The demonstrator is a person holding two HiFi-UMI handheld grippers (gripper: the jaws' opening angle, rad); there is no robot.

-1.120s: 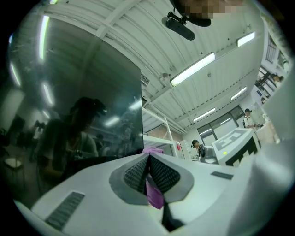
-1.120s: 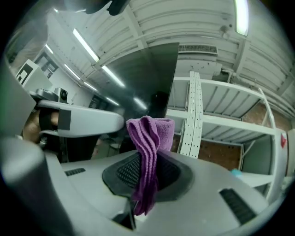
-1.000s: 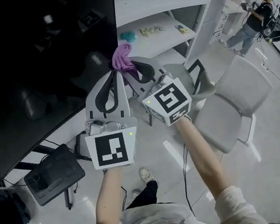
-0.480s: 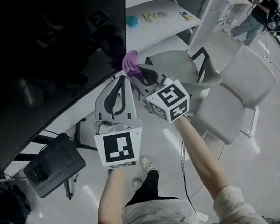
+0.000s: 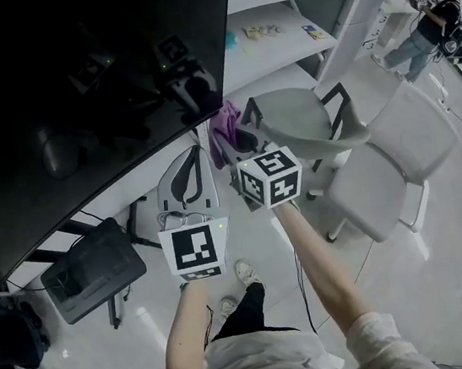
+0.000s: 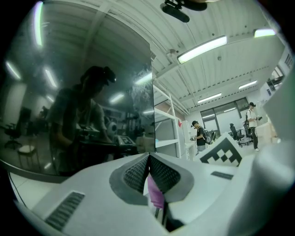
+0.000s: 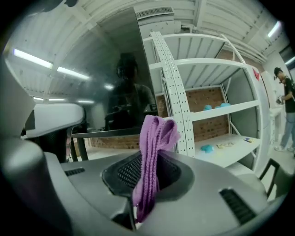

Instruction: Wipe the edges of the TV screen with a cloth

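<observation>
Cloth (image 5: 224, 122): a folded purple strip, long axis in line with the right gripper (image 7: 148, 159), free end standing past the tips towards the TV screen (image 5: 73, 91). It sits at the screen's lower edge, near the right-hand corner (contact not confirmed from my views).

Right fingers: clenched on the strip, tail hanging out below the pads.

Left gripper (image 6: 148, 156): fingers pressed together at the tips, just beside the right one. A sliver of purple shows in the slit under the tips; I cannot tell whether it is nipped.

Clearance: shelf rack (image 5: 278, 36) close beside the screen's right edge, grey chair (image 5: 298, 119) just right of the cloth.
</observation>
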